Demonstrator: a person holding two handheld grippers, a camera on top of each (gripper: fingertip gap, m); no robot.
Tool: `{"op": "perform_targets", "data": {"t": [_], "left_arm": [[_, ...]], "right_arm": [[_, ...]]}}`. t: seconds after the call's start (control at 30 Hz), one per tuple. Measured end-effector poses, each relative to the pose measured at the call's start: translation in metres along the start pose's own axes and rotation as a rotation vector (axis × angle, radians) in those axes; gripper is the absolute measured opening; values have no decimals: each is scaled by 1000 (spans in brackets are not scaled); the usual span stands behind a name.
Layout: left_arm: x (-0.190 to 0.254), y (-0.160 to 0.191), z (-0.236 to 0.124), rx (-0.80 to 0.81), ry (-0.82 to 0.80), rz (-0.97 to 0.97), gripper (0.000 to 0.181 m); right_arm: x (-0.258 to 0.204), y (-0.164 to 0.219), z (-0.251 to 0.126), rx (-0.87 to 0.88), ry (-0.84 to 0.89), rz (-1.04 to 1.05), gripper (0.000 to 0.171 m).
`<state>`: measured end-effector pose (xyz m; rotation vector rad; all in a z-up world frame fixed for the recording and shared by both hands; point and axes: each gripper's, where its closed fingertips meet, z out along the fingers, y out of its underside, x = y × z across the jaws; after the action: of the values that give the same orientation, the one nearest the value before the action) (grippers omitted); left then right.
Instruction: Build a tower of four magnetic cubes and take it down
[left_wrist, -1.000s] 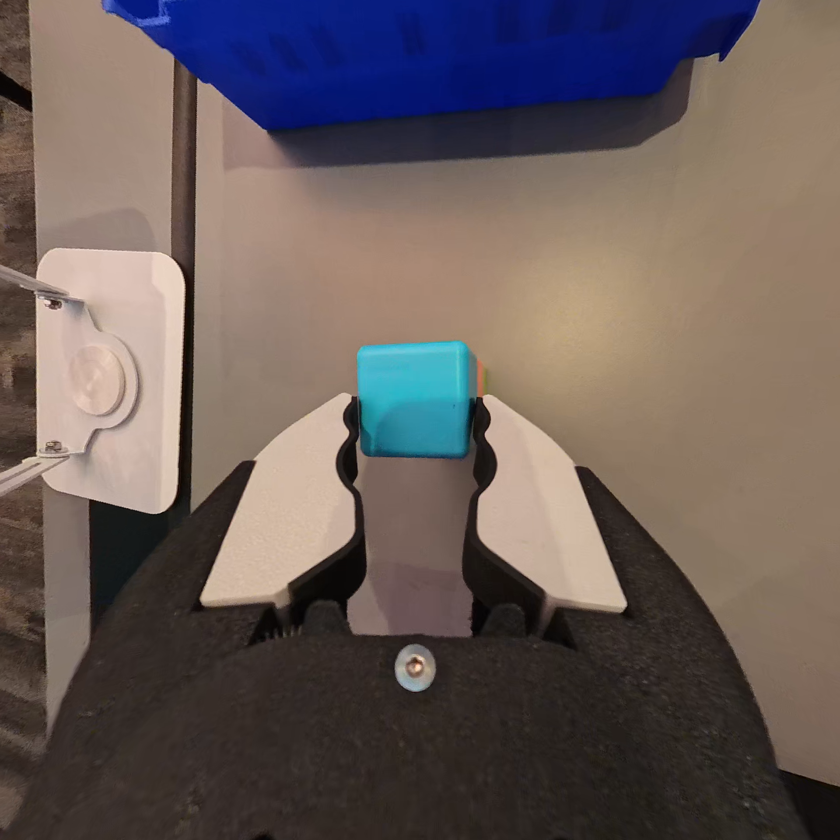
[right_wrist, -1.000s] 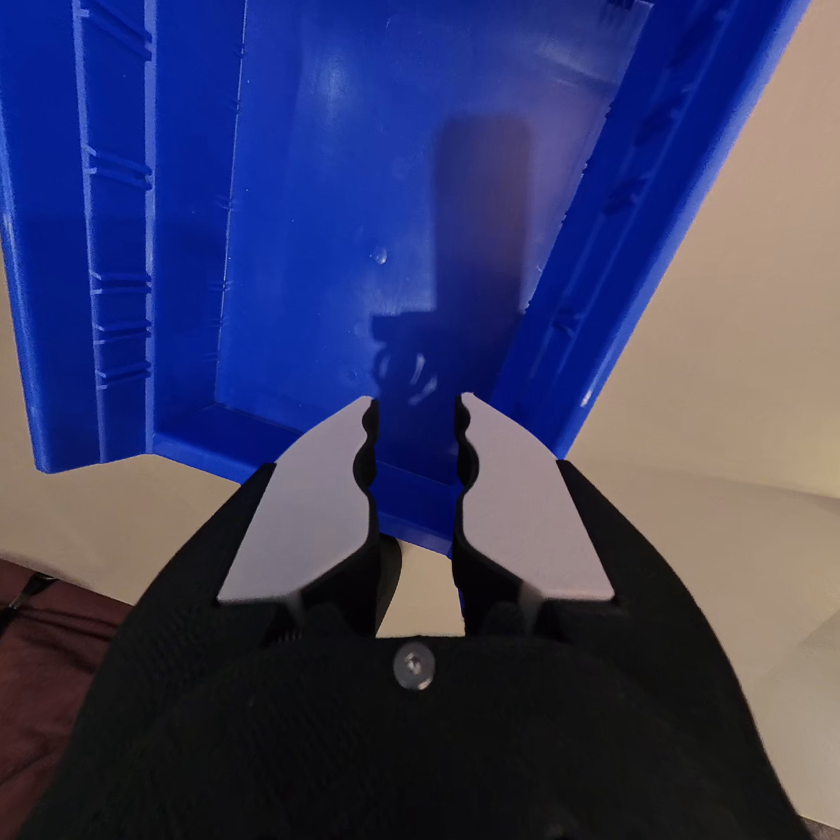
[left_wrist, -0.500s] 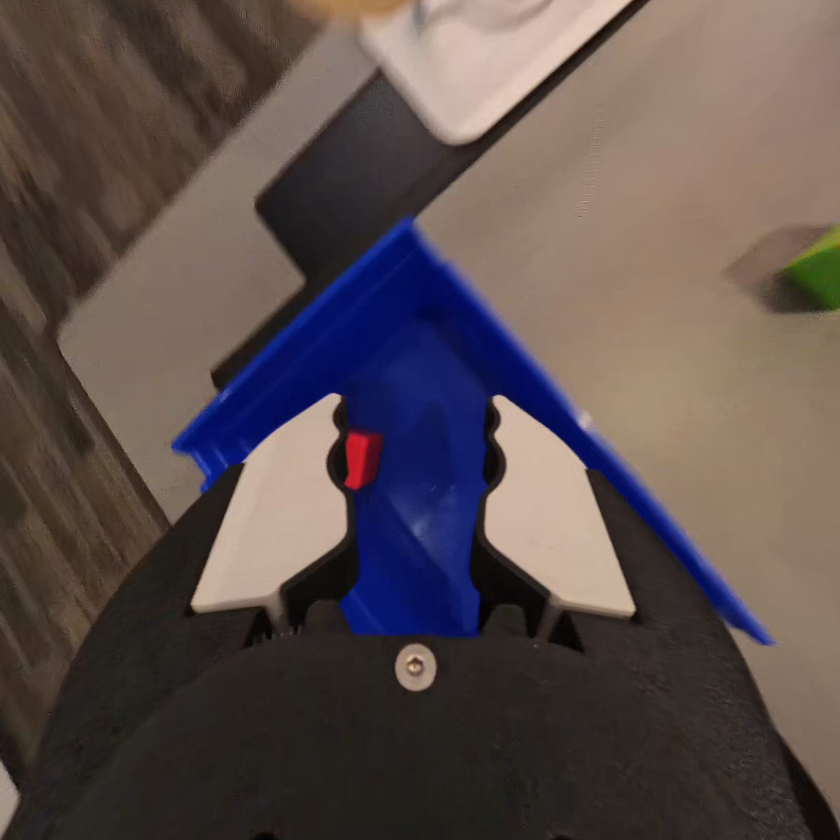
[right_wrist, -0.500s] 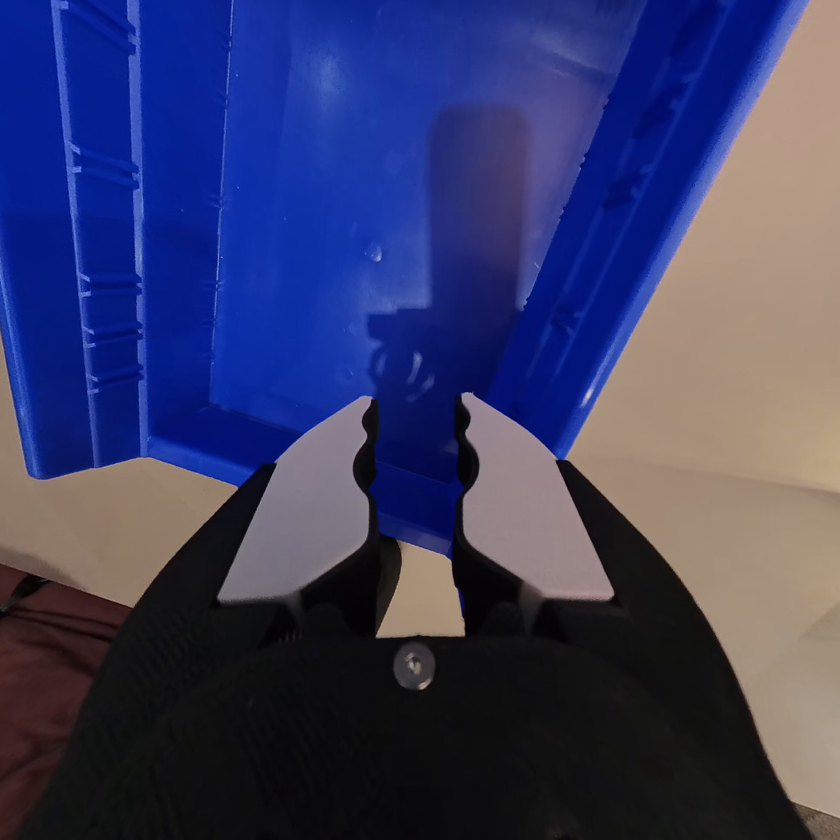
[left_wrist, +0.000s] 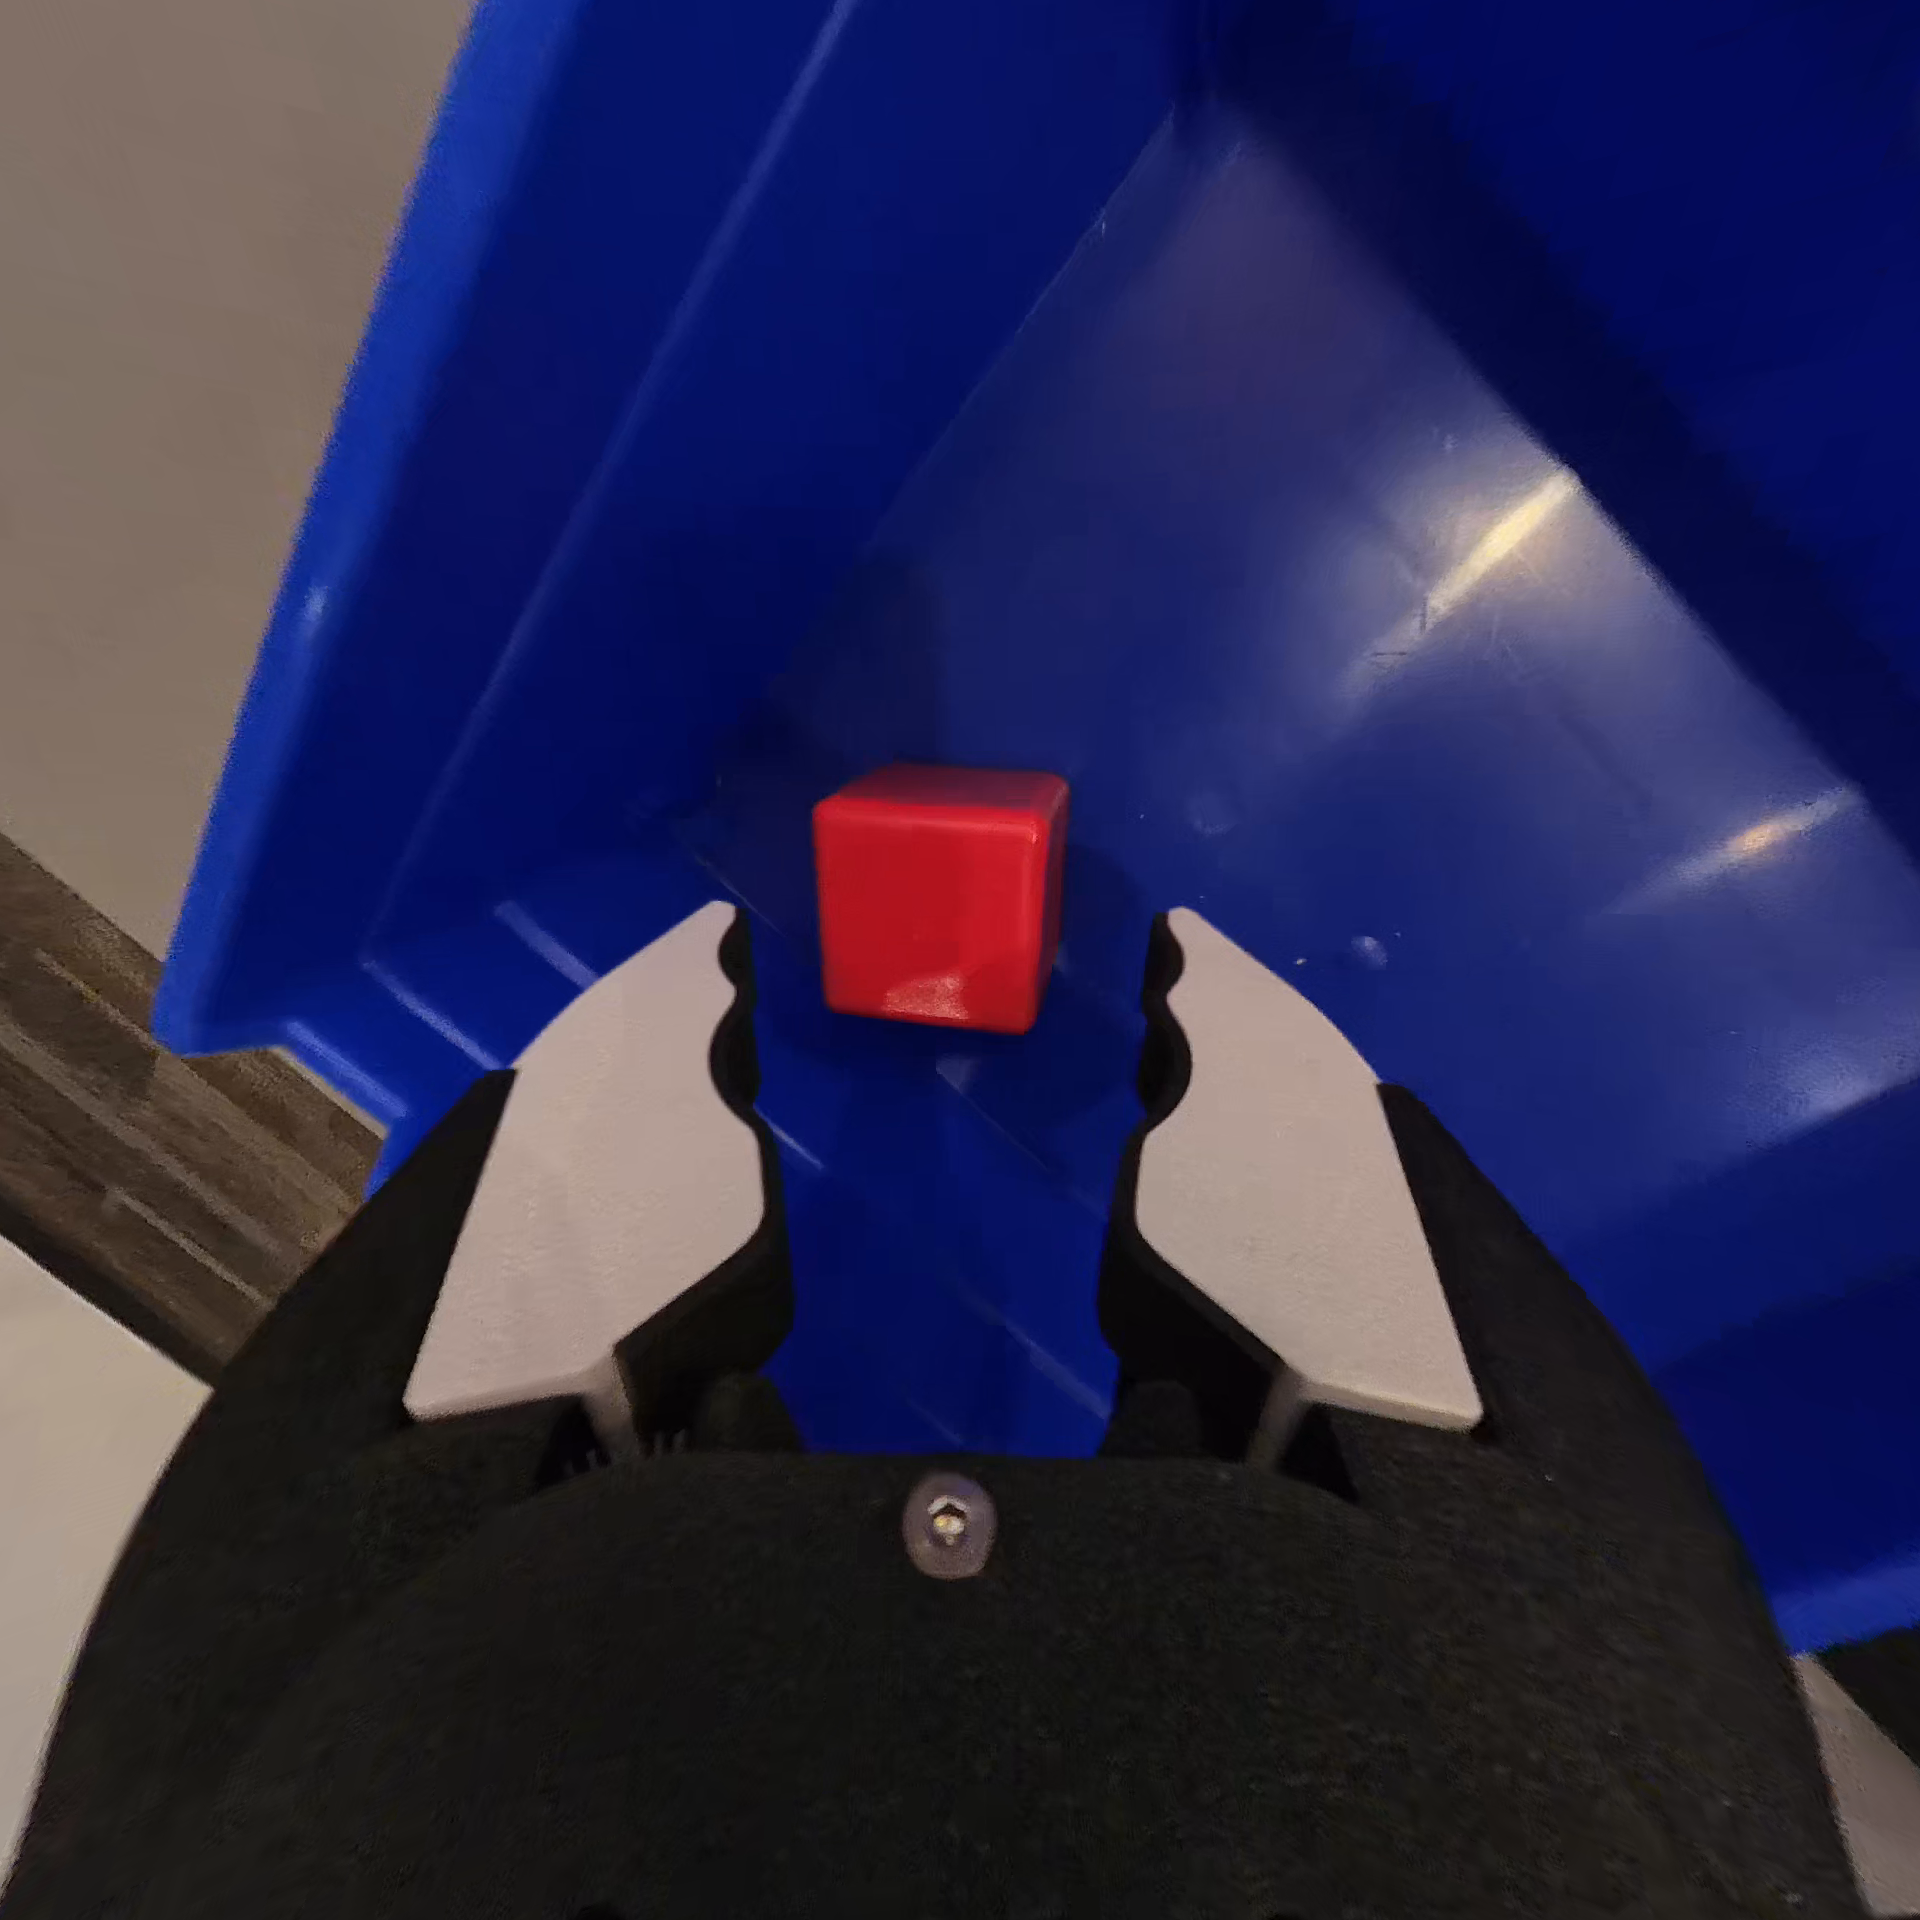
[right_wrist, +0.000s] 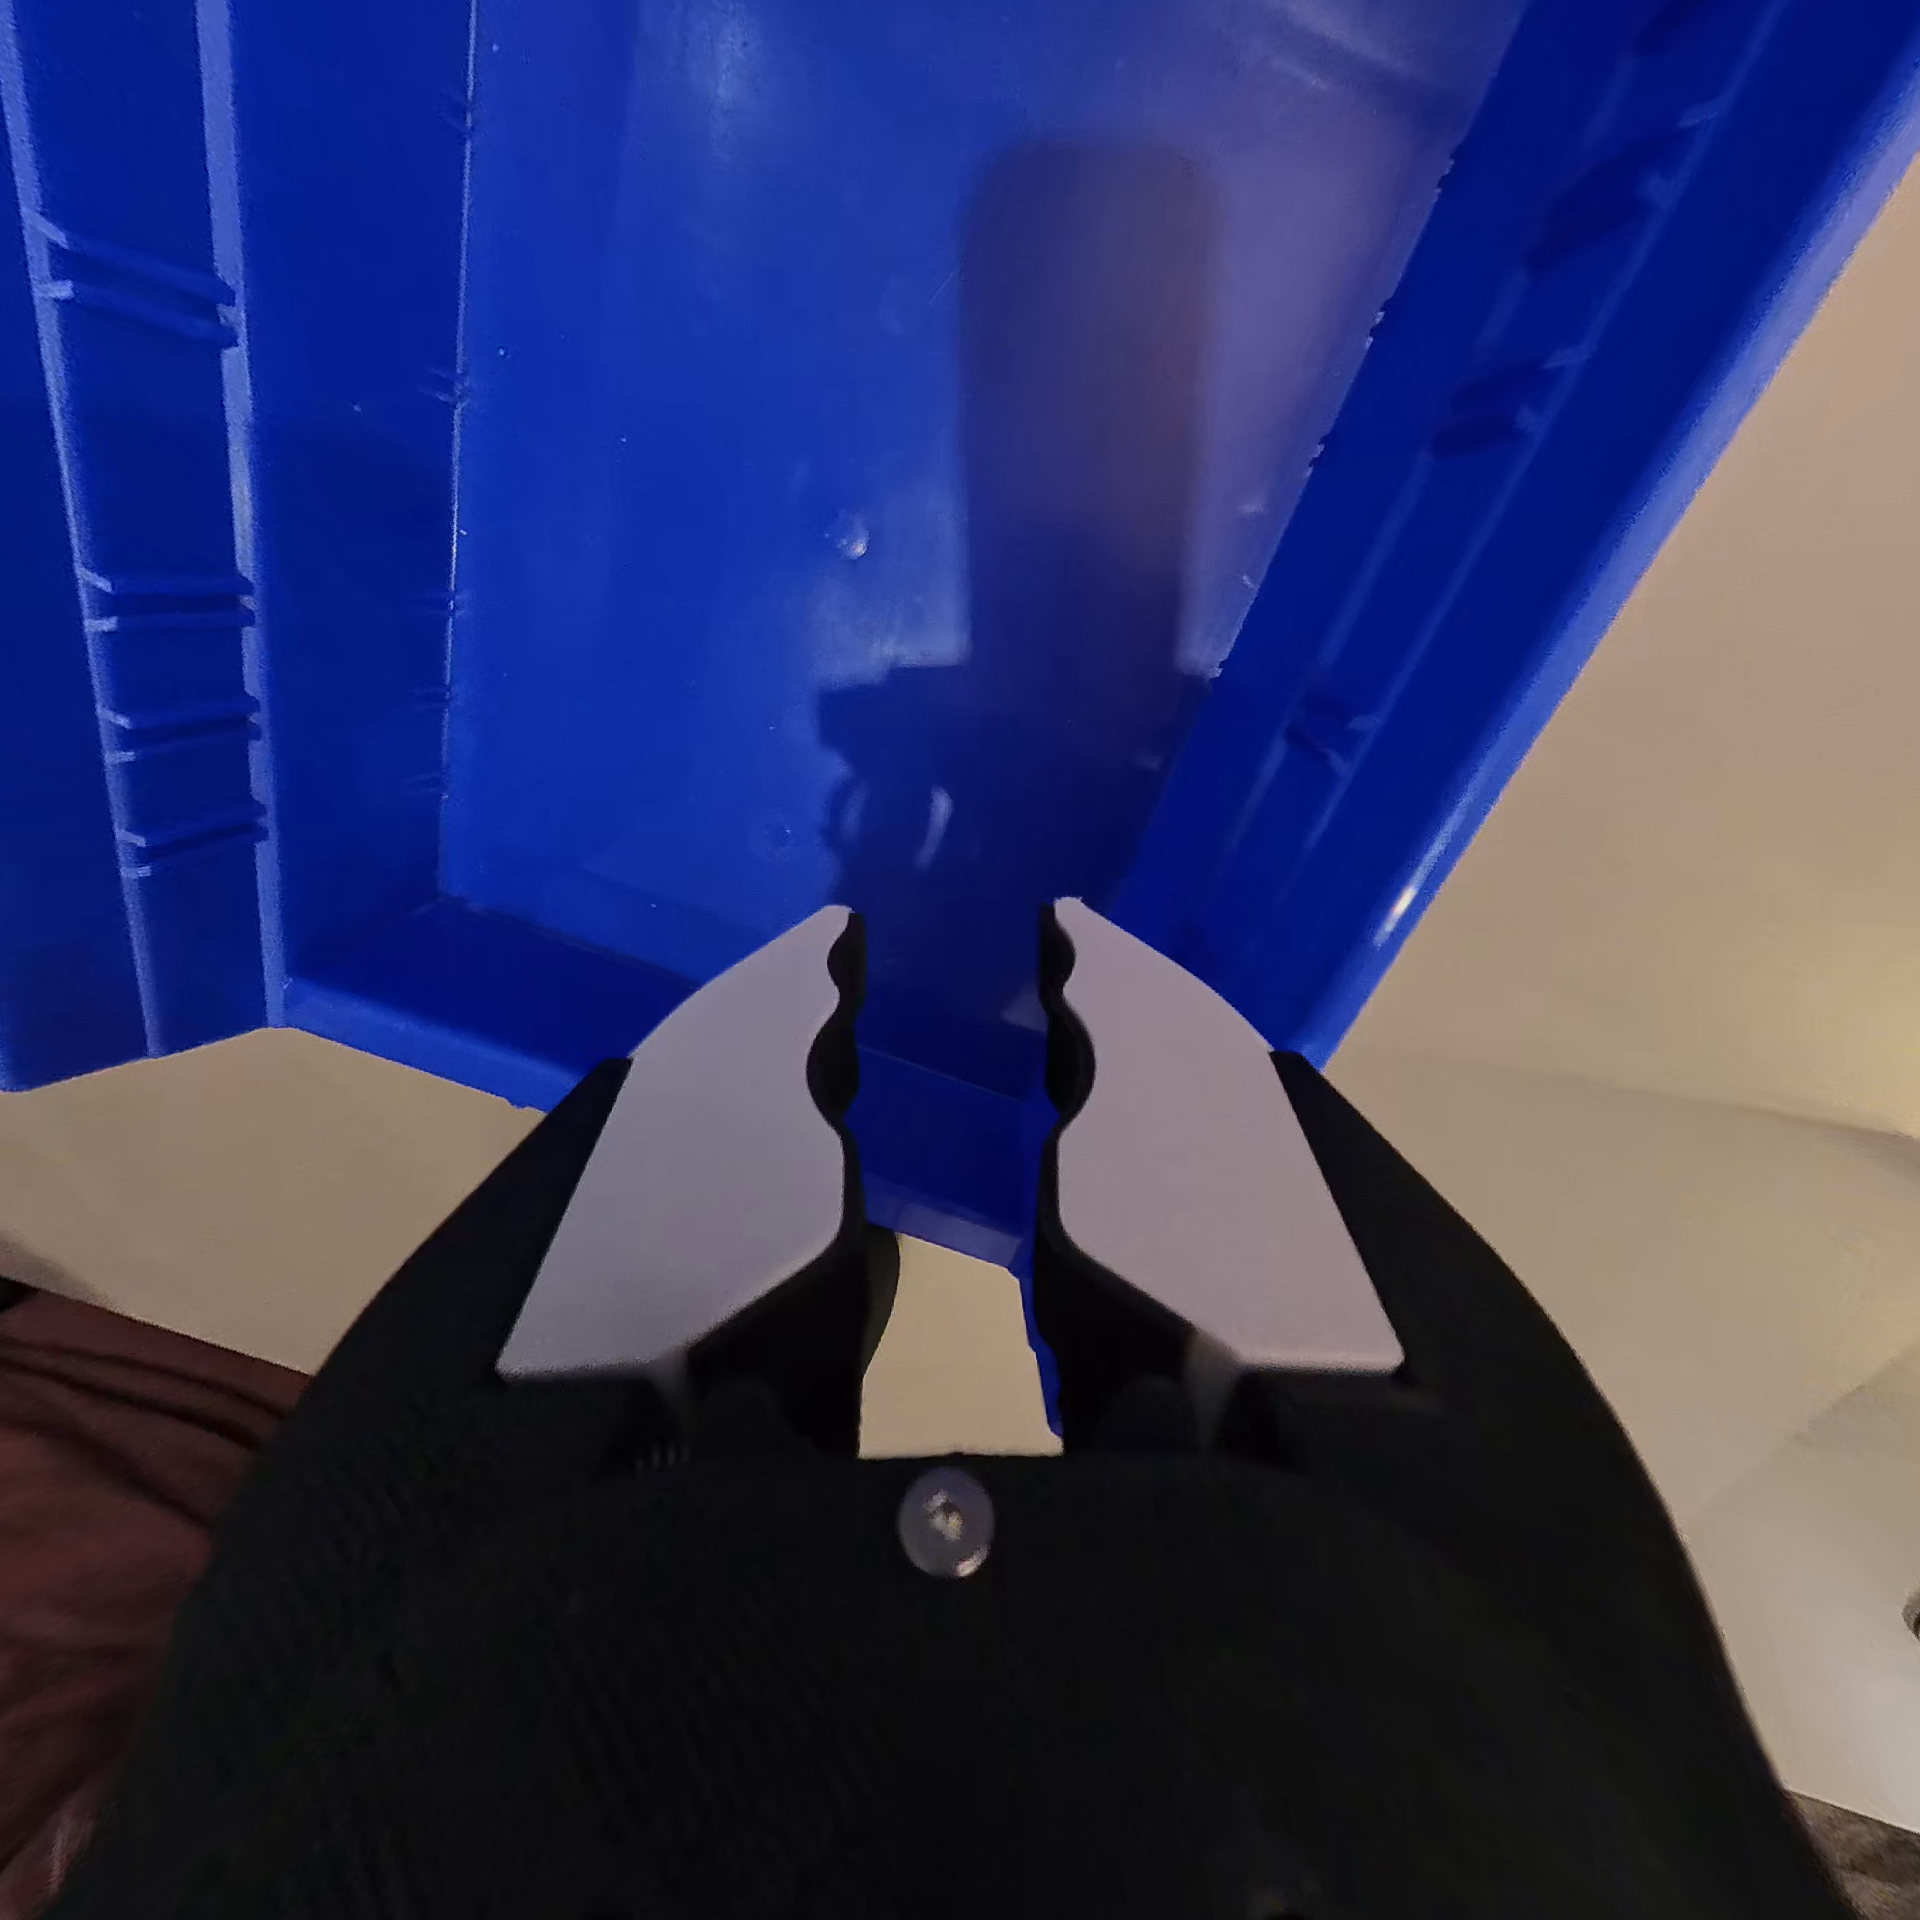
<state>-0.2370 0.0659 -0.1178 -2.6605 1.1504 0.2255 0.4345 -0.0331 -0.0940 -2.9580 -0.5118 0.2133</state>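
Note:
A red cube (left_wrist: 935, 894) lies on the floor of a blue plastic bin (left_wrist: 436, 582), near one corner. My left gripper (left_wrist: 945, 914) is open wide and hovers over the bin, its fingertips on either side of the cube's near face without touching it. My right gripper (right_wrist: 951, 914) is empty, with a narrow gap between its fingers. It hangs over the near wall of the same blue bin (right_wrist: 644, 520), which runs under the fingers. No other cubes show in either view.
The bin stands on a pale table (left_wrist: 156, 312), also in the right wrist view (right_wrist: 1662, 727). Dark wood-look flooring (left_wrist: 104, 1091) shows past the table's edge at the left. A dark reddish cloth (right_wrist: 104, 1403) lies at the lower left of the right view.
My left gripper let go of a teal cube on the table, swung over to the bin and opened wider around the red cube. My right gripper has barely moved.

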Motion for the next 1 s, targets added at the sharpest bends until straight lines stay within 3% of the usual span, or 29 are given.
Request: {"op": "perform_targets", "data": {"t": [0.17, 0.23, 0.43, 0.57, 0.7, 0.83, 1.0], "left_arm": [[-3, 3, 12, -61, -32, 29, 65], [-6, 3, 13, -80, -76, 67, 48], [0, 1, 6, -56, -81, 78, 47], [7, -14, -26, 64, -90, 57, 47], [15, -48, -88, 256, -192, 57, 47], [67, -92, -150, 424, -153, 100, 47], [185, -153, -188, 502, -4, 342, 46]], "right_arm": [[-1, -1, 2, -6, -6, -8, 34], [-1, -1, 3, -15, -4, -10, 34], [-2, -2, 3, -20, -7, -19, 34], [-3, -3, 2, -15, -9, -23, 34], [-3, -1, 2, -10, -12, -18, 34], [-1, 1, 1, -14, 3, -6, 34], [-7, 0, 3, -17, -10, -28, 34]]}}
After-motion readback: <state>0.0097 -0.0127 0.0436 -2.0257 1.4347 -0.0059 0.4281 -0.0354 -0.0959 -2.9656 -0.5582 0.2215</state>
